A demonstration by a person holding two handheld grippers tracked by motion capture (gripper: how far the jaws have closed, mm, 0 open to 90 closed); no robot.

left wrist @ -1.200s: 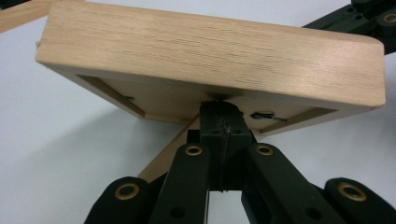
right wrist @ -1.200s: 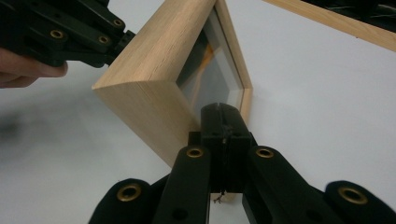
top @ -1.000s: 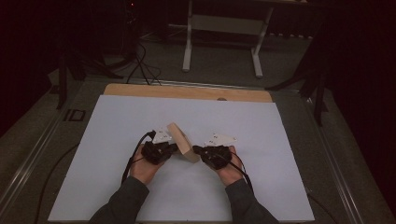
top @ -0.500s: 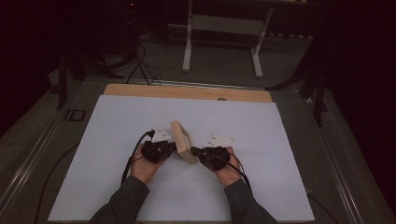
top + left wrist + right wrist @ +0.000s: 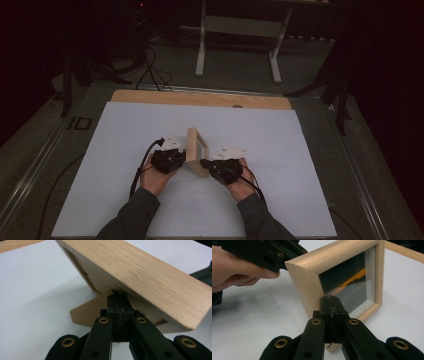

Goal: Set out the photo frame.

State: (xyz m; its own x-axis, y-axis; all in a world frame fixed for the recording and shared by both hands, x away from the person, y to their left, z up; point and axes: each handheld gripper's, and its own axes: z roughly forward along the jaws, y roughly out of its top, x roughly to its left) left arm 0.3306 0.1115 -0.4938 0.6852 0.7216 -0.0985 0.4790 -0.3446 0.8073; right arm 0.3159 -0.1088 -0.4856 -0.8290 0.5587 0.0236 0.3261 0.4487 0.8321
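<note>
A light wooden picture frame [image 5: 196, 149] stands on edge on the white sheet [image 5: 280, 150], between my two grippers. My left gripper [image 5: 183, 159] is shut, and its tips touch the frame's back [image 5: 150, 277] just above the fold-out stand [image 5: 87, 312]. Its closed jaws [image 5: 117, 293] hold nothing. My right gripper [image 5: 203, 163] is shut too, with its tips [image 5: 329, 299] against the near lower corner of the frame's front [image 5: 307, 287], beside the dark glass [image 5: 349, 287]. The other hand [image 5: 234, 270] shows behind the frame.
The white sheet covers most of the table, with a wooden board edge [image 5: 200, 99] along its far side. Beyond the table stand a metal frame [image 5: 237, 30] and loose cables [image 5: 150, 60] on the dark floor. Cables trail from both grippers.
The frame has tipped from a leaning pose to more upright between the grippers. Both hands have barely moved and both grippers stay shut.
</note>
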